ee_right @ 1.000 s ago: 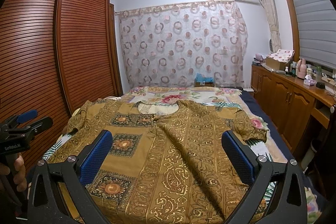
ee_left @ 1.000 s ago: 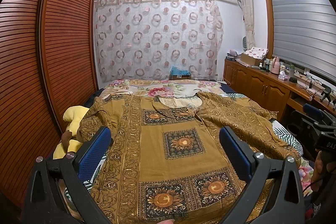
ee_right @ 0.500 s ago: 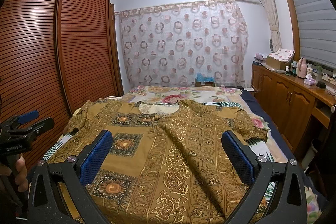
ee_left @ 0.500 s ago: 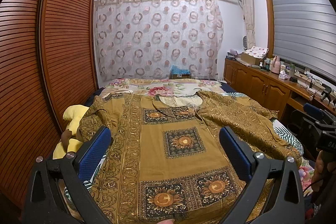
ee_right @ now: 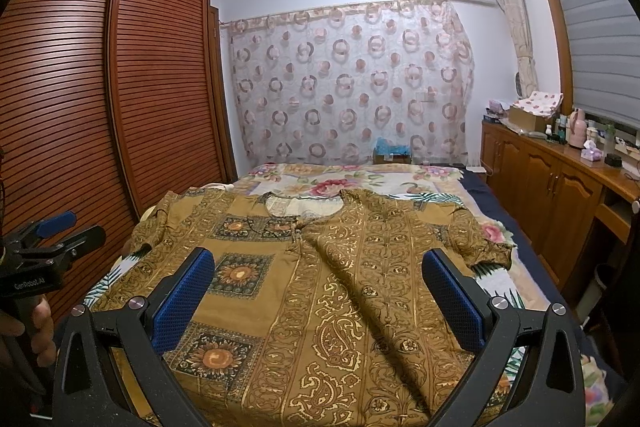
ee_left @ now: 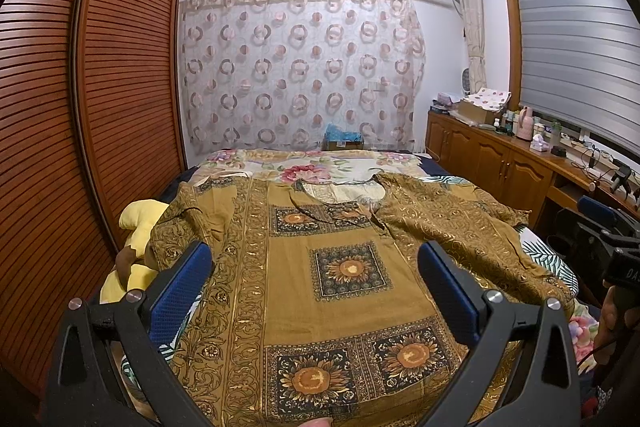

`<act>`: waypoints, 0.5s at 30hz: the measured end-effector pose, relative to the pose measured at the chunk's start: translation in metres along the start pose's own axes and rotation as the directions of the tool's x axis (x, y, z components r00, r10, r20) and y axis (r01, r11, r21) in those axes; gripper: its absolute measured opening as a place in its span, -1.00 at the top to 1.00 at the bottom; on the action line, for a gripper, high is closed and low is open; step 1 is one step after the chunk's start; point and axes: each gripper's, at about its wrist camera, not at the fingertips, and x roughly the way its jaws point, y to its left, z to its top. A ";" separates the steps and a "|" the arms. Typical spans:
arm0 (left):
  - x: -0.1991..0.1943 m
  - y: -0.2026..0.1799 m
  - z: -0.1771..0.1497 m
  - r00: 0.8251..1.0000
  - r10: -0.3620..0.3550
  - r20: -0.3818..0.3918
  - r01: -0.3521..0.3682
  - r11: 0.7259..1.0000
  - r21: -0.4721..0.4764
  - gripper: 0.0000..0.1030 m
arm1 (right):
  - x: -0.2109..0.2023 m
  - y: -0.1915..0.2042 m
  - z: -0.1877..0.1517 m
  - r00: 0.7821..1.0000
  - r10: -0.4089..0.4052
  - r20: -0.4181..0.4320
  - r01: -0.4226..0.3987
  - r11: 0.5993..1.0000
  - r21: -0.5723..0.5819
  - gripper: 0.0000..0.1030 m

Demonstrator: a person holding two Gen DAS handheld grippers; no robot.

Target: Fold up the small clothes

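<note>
A mustard-brown patterned shirt (ee_left: 328,291) with sunflower squares lies spread flat, front up, on the bed, collar toward the far curtain; it also shows in the right wrist view (ee_right: 340,287). My left gripper (ee_left: 314,267) is open and empty, held above the shirt's lower left part. My right gripper (ee_right: 318,273) is open and empty, held above the shirt's lower right part. The right gripper's body shows at the left view's right edge (ee_left: 600,239), the left gripper's body at the right view's left edge (ee_right: 44,247). The short sleeves (ee_right: 480,243) lie spread out to both sides.
The bed (ee_left: 304,163) has a floral cover. A yellow plush toy (ee_left: 136,227) lies at its left edge beside a slatted wooden wardrobe (ee_left: 80,147). A wooden cabinet (ee_right: 560,187) with bottles runs along the right wall. A curtain (ee_right: 352,83) hangs behind the bed.
Both grippers stay open above the shirt; the views have hardly shifted. The shirt has not moved.
</note>
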 end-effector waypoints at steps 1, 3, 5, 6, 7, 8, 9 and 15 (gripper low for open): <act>0.000 0.000 0.000 1.000 0.000 -0.001 0.000 1.000 -0.001 -1.00 | 0.001 0.000 0.000 1.000 0.001 -0.001 -0.001 1.000 0.001 -1.00; 0.000 0.001 0.001 1.000 0.000 -0.001 0.000 1.000 -0.001 -1.00 | 0.001 -0.001 0.000 1.000 0.003 -0.001 -0.003 1.000 0.002 -1.00; 0.000 0.000 0.000 1.000 0.000 -0.002 0.000 1.000 -0.002 -1.00 | 0.001 -0.001 0.000 1.000 0.003 -0.002 -0.003 1.000 0.002 -1.00; 0.000 -0.001 0.000 1.000 -0.001 -0.002 0.001 1.000 -0.002 -1.00 | 0.001 -0.001 0.000 1.000 0.003 -0.002 -0.003 1.000 0.002 -1.00; -0.001 -0.003 0.002 1.000 -0.001 -0.001 0.001 1.000 -0.001 -1.00 | 0.002 -0.001 0.000 1.000 0.004 -0.002 -0.004 1.000 0.002 -1.00; -0.001 -0.002 0.002 1.000 0.000 -0.001 0.000 1.000 0.000 -1.00 | 0.001 -0.001 0.000 1.000 0.004 -0.001 -0.004 1.000 0.002 -1.00; -0.002 -0.004 0.002 1.000 -0.001 0.000 0.001 1.000 0.000 -1.00 | 0.001 -0.001 0.000 1.000 0.004 -0.001 -0.004 1.000 0.002 -1.00; -0.001 -0.002 0.003 1.000 -0.001 -0.001 0.001 1.000 -0.001 -1.00 | 0.002 -0.001 0.000 1.000 0.004 -0.002 -0.004 1.000 0.003 -1.00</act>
